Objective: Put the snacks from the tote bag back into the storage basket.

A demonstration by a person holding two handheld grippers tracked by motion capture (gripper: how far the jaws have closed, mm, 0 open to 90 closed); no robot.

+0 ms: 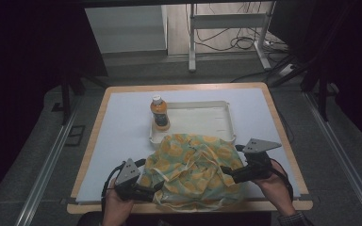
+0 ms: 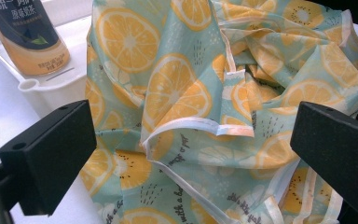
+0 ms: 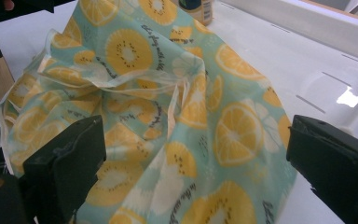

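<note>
While both grippers sit at the table's near edge, a crumpled citrus-print cloth bag (image 1: 194, 170) lies bunched between them on the white table cover (image 1: 122, 136), at 6 o'clock of the table centre. Left gripper (image 1: 154, 187) comes in at the bag's 8 o'clock, held by the left hand (image 1: 115, 203); in the left gripper view its jaws stand wide apart, nothing pinched, with the bag (image 2: 205, 107) and a white-trimmed hem fold straight ahead between them. Right gripper (image 1: 226, 170) sits at the bag's 3 o'clock, held by the right hand (image 1: 275, 181); the right gripper view shows its jaws wide too, fabric (image 3: 168, 121) spread between them but not clamped. White tray (image 1: 217, 120) sits at the bag's 12 o'clock, and the bag's far edge laps over the tray's near rim. An orange-capped drink bottle (image 1: 159, 113) stands upright in the tray's left end, at about 11 o'clock from the bag; its label also shows at the top left of the left gripper view (image 2: 28, 37).
</note>
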